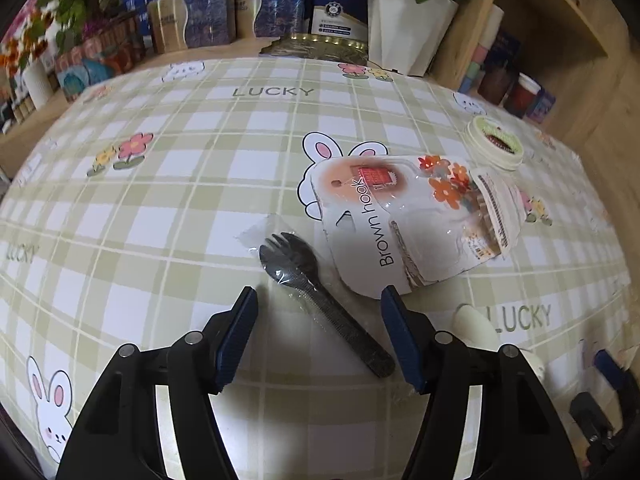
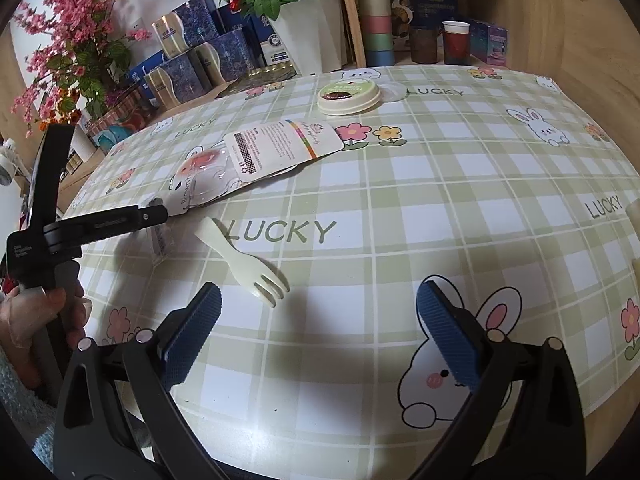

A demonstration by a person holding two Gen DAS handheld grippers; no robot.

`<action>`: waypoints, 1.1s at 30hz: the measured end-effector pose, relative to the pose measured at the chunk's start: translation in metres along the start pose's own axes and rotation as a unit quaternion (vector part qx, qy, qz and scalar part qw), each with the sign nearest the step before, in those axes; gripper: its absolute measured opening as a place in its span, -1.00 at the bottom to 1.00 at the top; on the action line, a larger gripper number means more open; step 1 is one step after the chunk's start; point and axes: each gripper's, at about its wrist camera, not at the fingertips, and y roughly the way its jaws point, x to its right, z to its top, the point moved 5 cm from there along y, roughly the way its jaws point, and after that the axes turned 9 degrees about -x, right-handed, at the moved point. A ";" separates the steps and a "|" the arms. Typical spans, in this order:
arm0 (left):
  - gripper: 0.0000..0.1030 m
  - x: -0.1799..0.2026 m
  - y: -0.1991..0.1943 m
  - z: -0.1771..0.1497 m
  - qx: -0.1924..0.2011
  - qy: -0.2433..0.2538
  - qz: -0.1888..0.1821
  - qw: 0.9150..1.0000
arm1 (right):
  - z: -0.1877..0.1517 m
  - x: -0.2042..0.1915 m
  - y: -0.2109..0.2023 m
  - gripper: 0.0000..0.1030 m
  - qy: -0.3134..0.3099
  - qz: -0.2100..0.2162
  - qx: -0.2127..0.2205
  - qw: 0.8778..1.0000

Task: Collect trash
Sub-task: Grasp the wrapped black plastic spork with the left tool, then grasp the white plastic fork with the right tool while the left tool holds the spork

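A black plastic spork in a clear wrapper (image 1: 320, 292) lies on the checked tablecloth (image 1: 160, 200), its handle between the fingers of my open left gripper (image 1: 320, 300). Beyond it lies an empty "Brown hook" blister pack (image 1: 404, 220), also seen in the right wrist view (image 2: 256, 160). A cream lid (image 1: 496, 142) sits further right, and shows in the right wrist view (image 2: 348, 96). A cream plastic fork (image 2: 248, 264) lies just ahead of my open, empty right gripper (image 2: 320, 300). The left gripper (image 2: 156, 216) shows at the left of that view.
Blue and gold boxes (image 1: 224, 12), a white plant pot (image 1: 408, 20) and flowers stand behind the table. A wooden shelf (image 2: 520, 20) with stacked cups (image 2: 376, 20) and cups of dark drink (image 2: 456, 42) is at the back right.
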 end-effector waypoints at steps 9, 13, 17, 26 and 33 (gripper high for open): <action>-0.79 -0.019 -0.010 -0.017 0.009 0.047 -0.021 0.999 | 0.006 -0.026 0.007 0.74 -0.061 0.004 -0.004 0.998; -0.79 -0.039 -0.018 -0.031 -0.004 0.043 -0.061 0.997 | 0.011 -0.045 0.017 0.53 -0.099 0.012 -0.014 0.995; -0.79 -0.052 -0.023 -0.043 -0.008 0.033 -0.094 0.995 | 0.023 -0.063 0.033 0.18 -0.128 0.021 -0.023 0.991; -0.77 -0.057 -0.024 -0.048 0.010 0.021 -0.105 0.994 | 0.038 -0.084 0.065 -0.17 -0.153 0.015 -0.051 0.987; -0.77 -0.053 -0.026 -0.052 0.027 0.039 -0.092 0.995 | 0.035 -0.100 0.067 -0.62 -0.190 -0.004 -0.046 0.981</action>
